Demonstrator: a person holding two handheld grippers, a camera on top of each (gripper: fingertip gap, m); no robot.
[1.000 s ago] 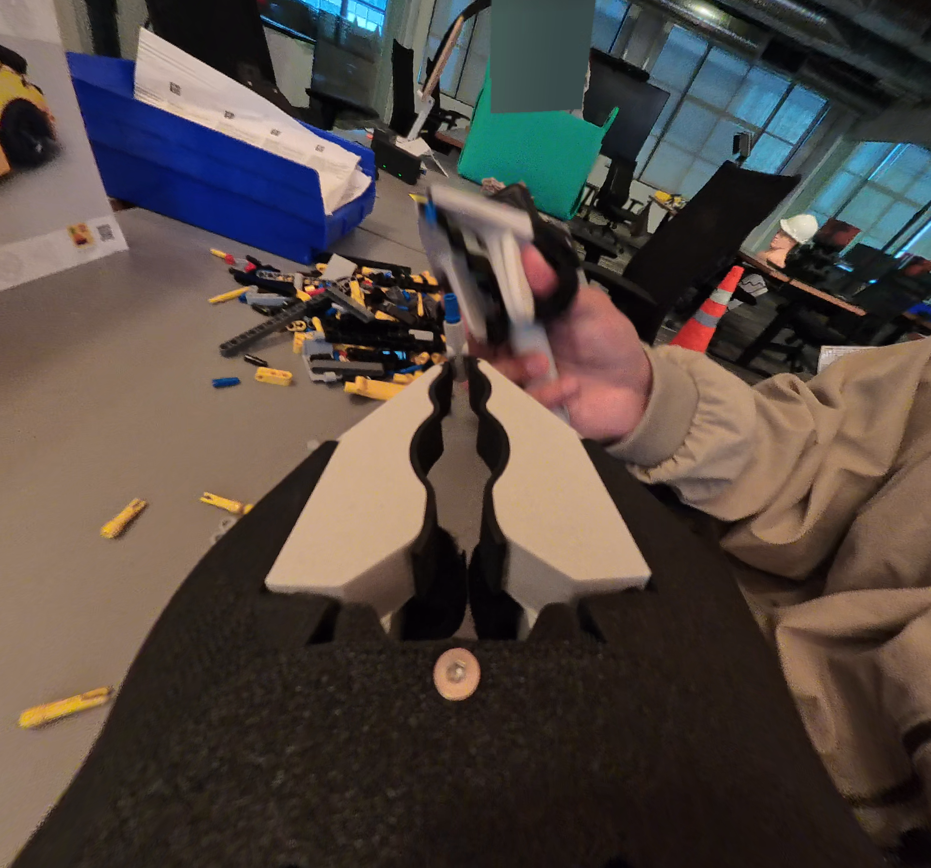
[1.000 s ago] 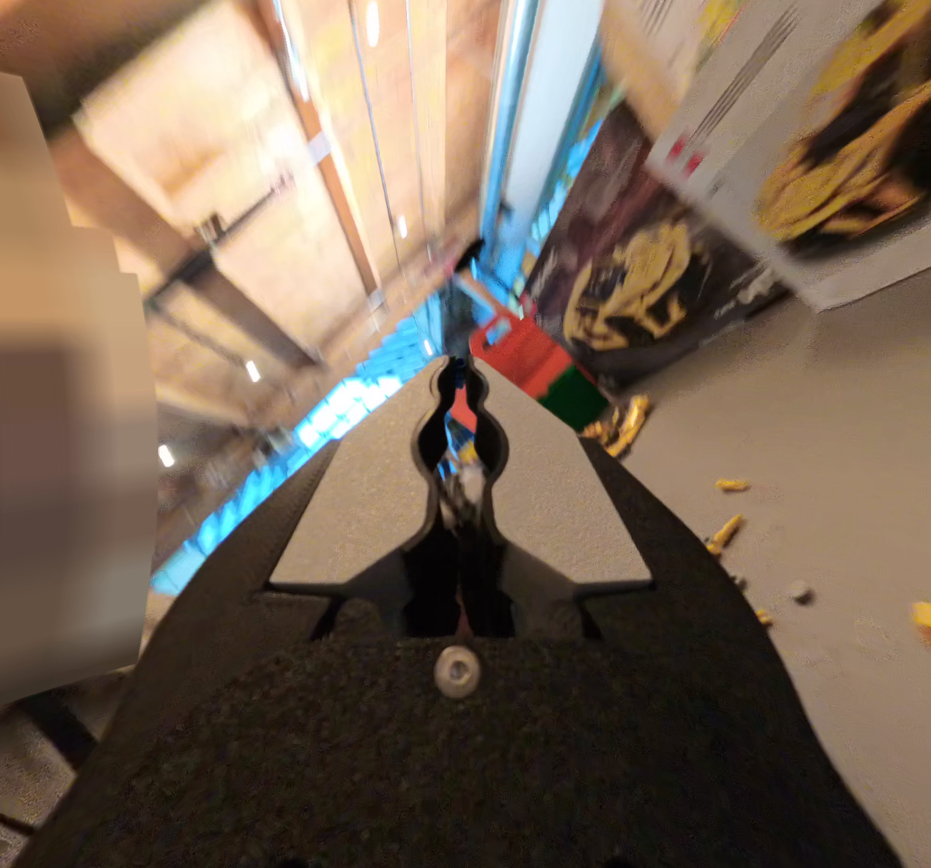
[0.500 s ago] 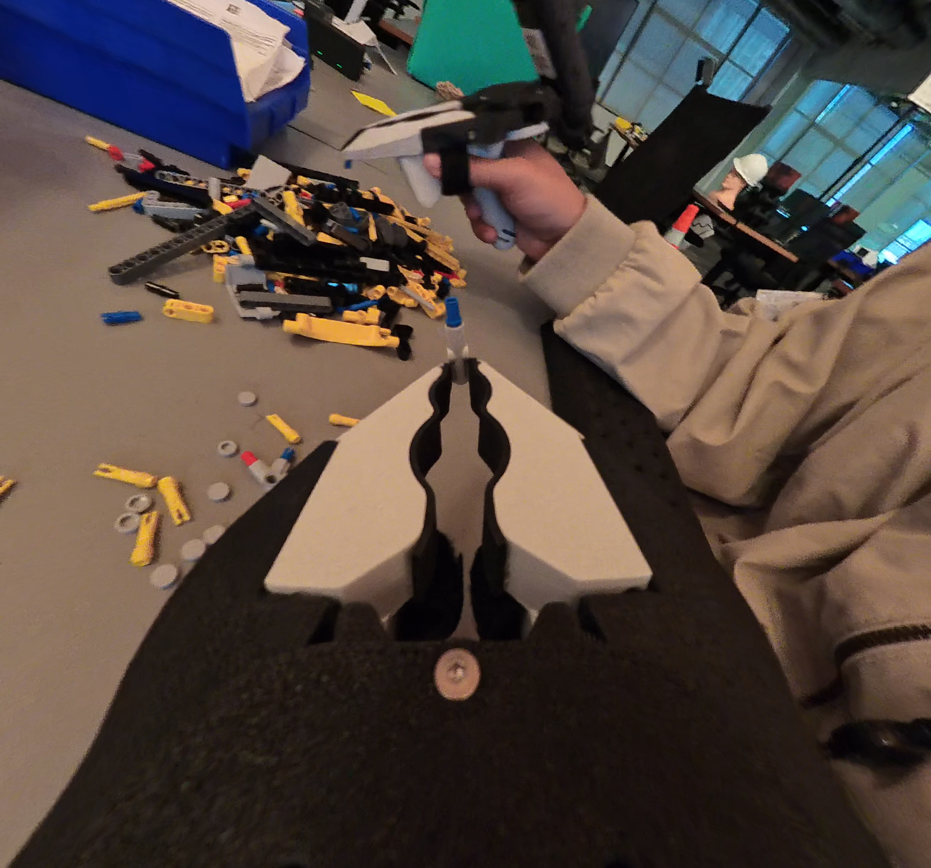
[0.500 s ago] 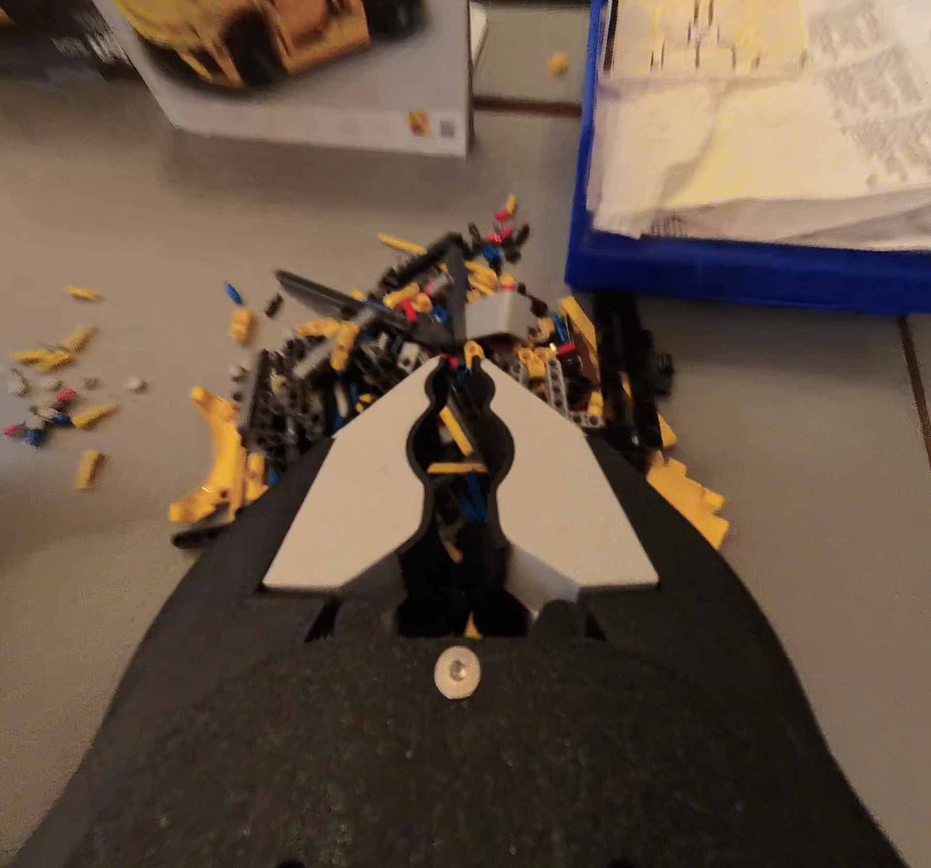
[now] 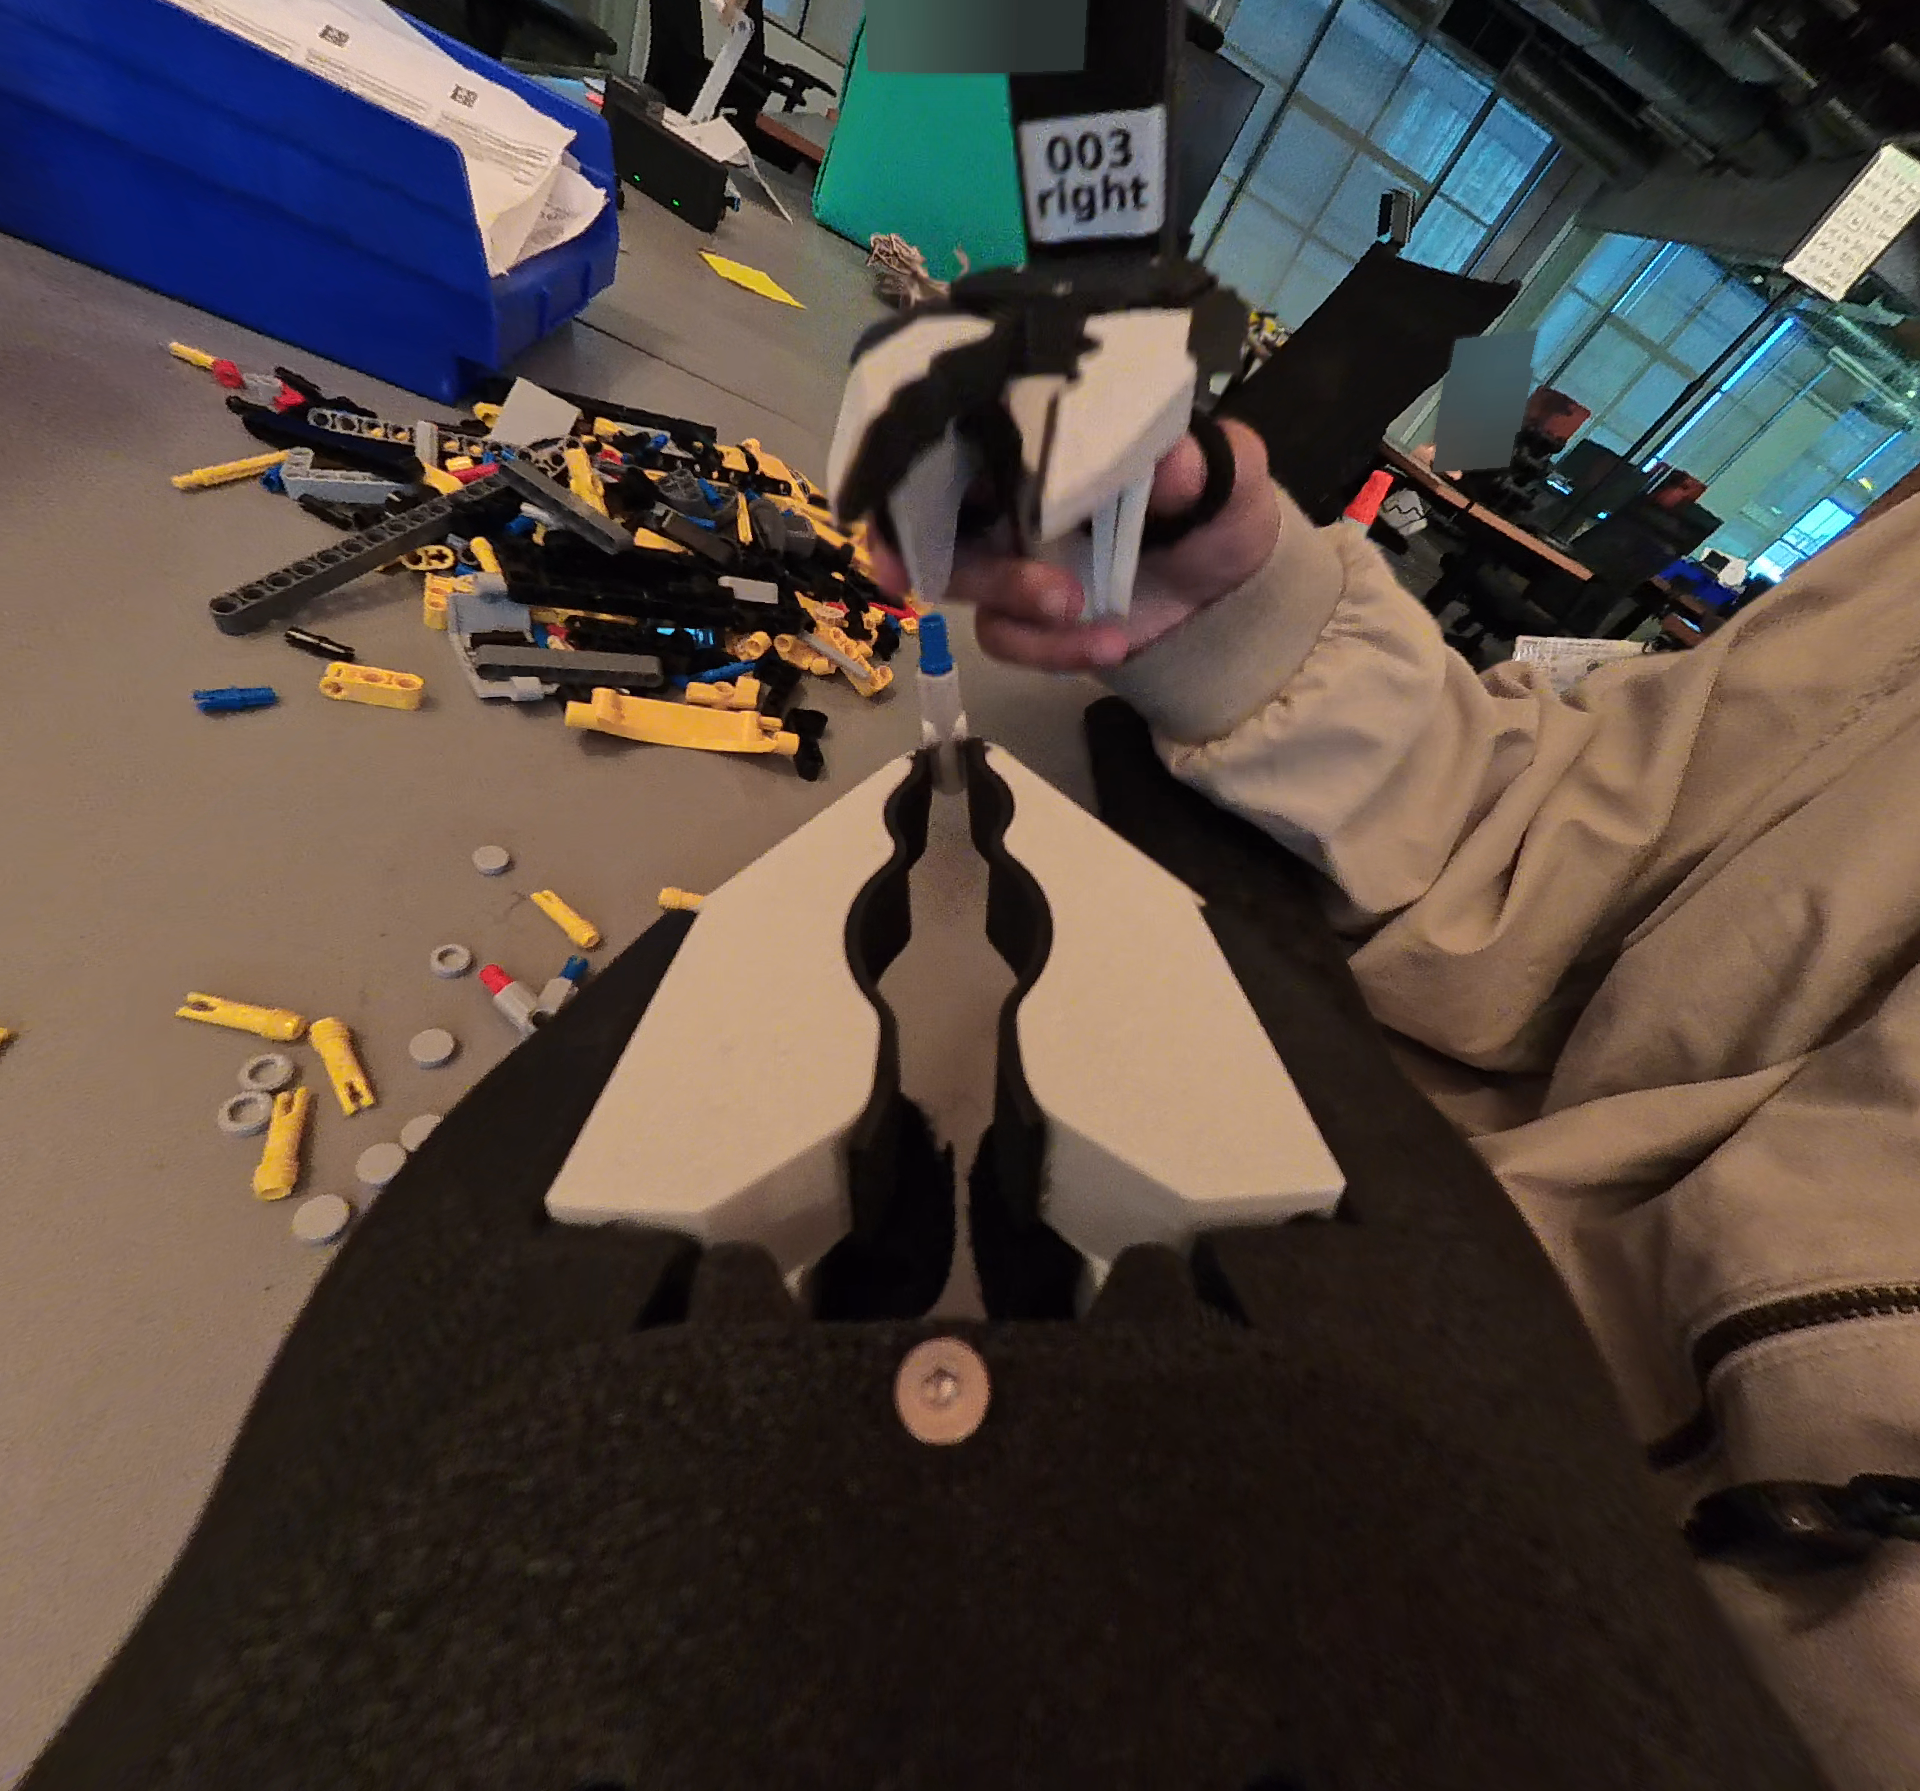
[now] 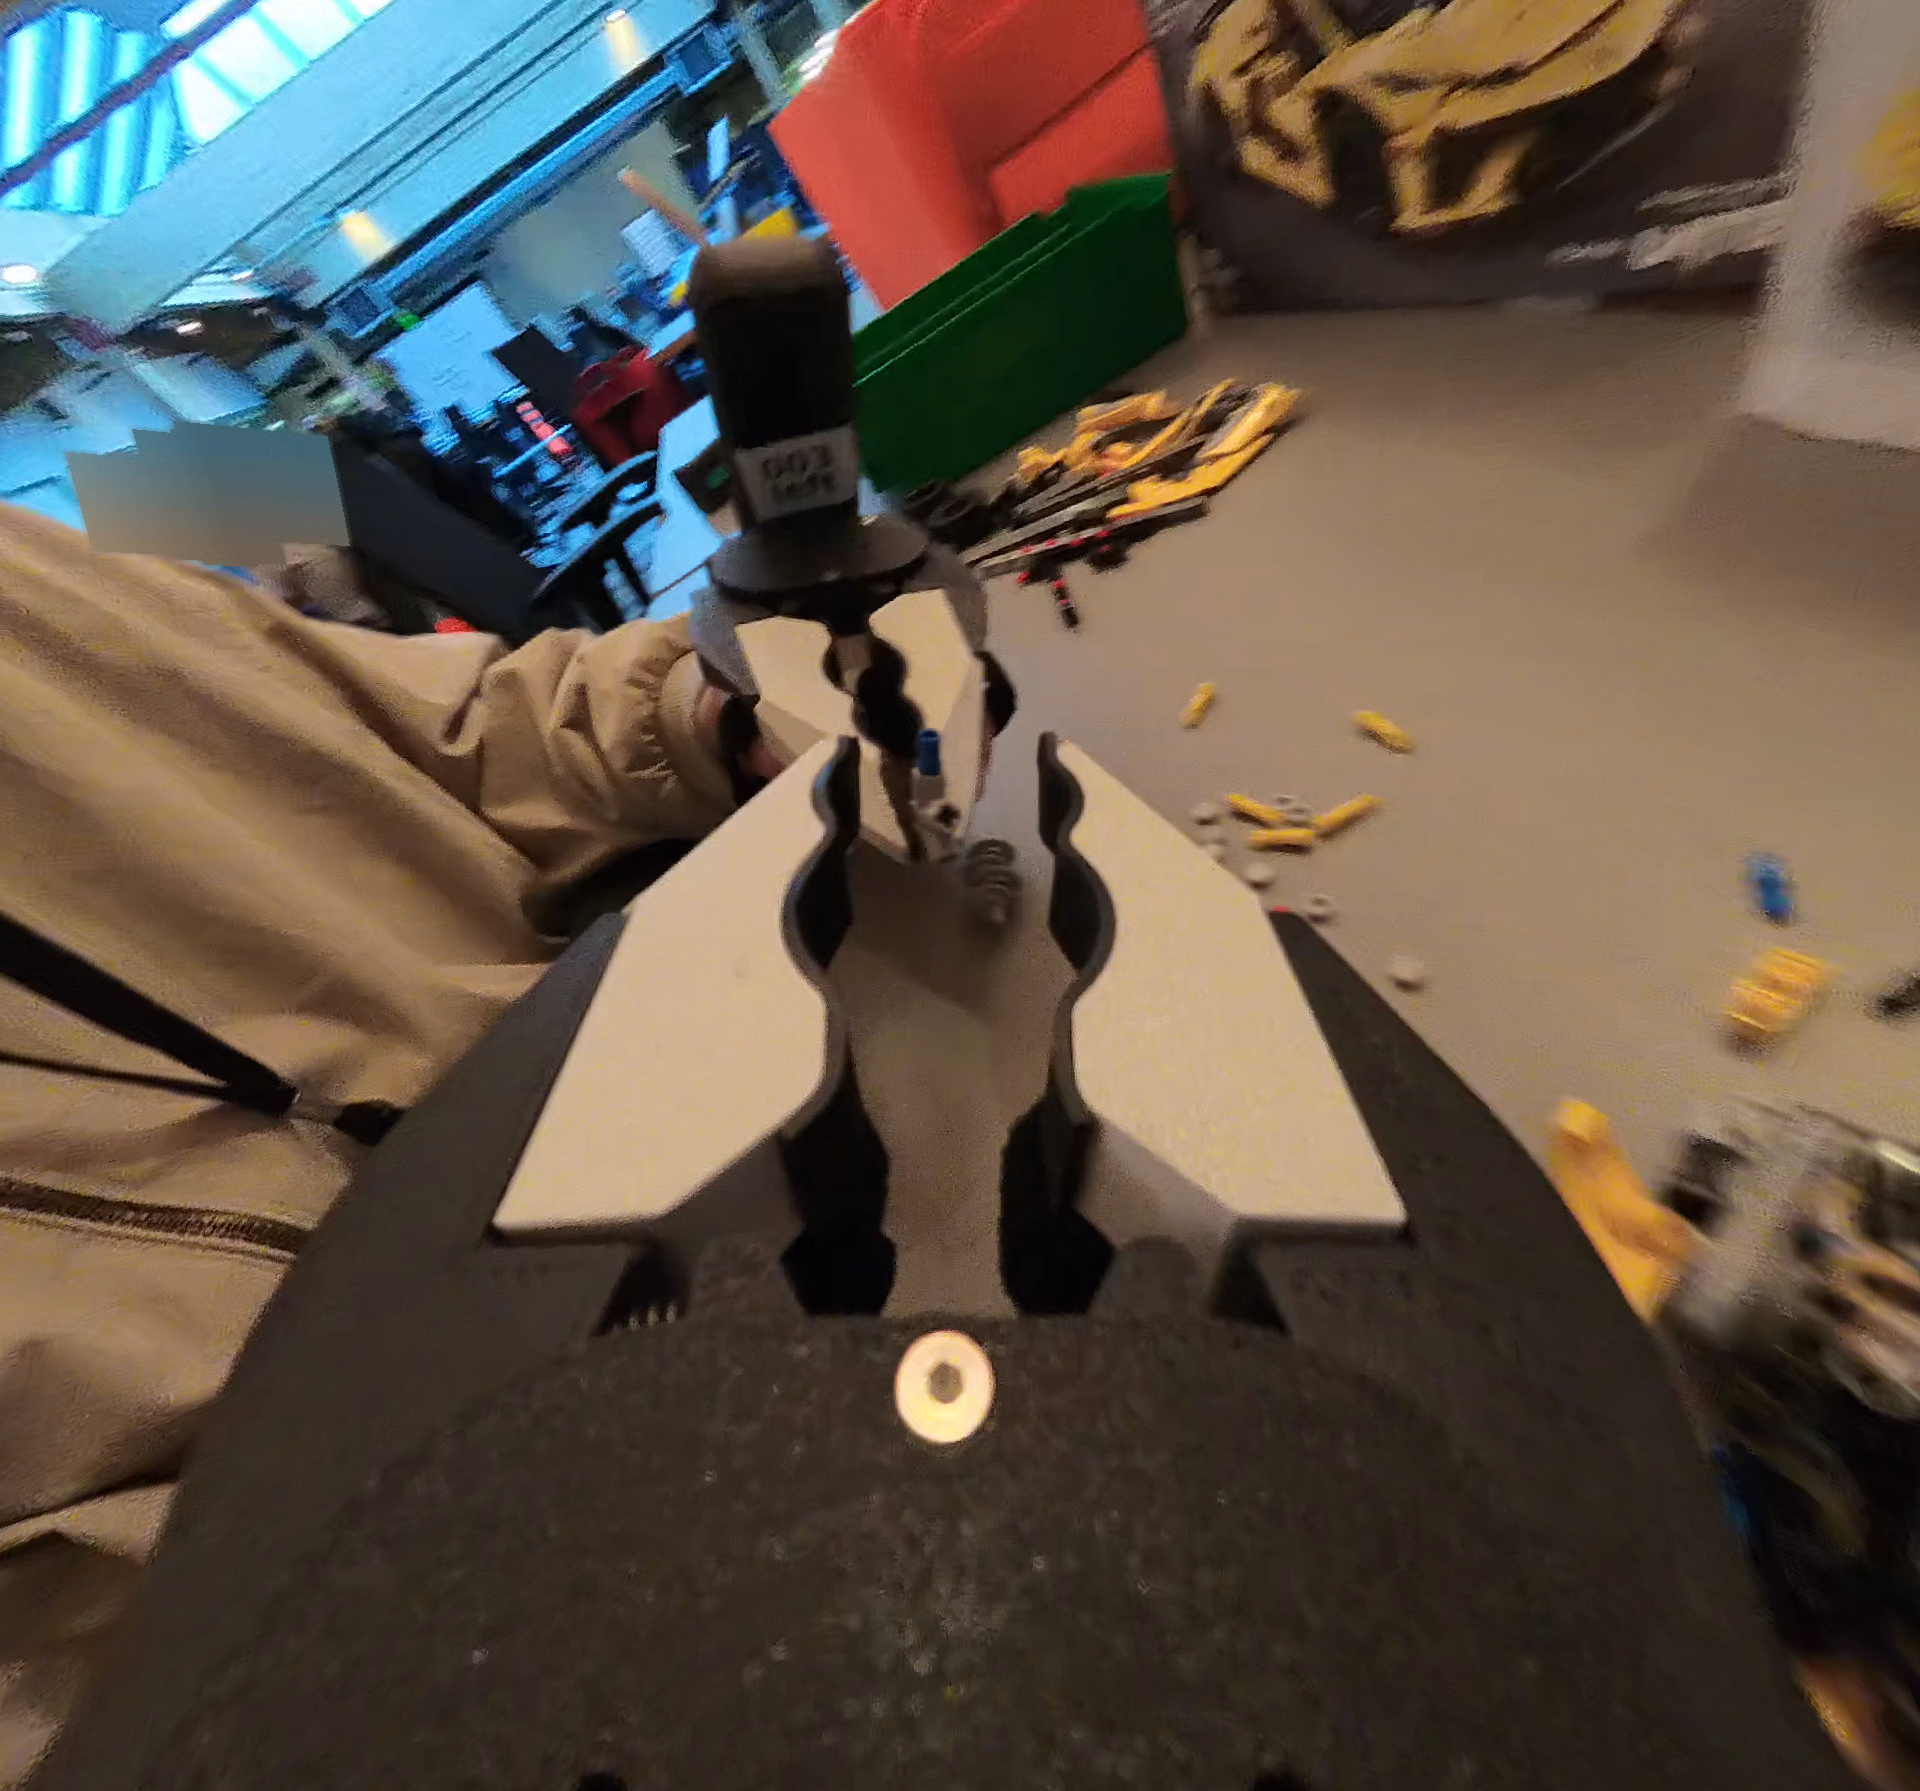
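Blue-tipped pin in left tool's tips

Each camera sits just behind its own two fingers, low over the grey table. The left wrist view faces the brick pile and blue bin; the right wrist view faces away from that pile. The two views look toward each other and share the table.

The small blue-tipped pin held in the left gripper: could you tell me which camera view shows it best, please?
The left wrist view: the blue-tipped pin stands sharp and close, pinched at the left gripper tips. The right wrist view shows it only small, blurred and farther off.
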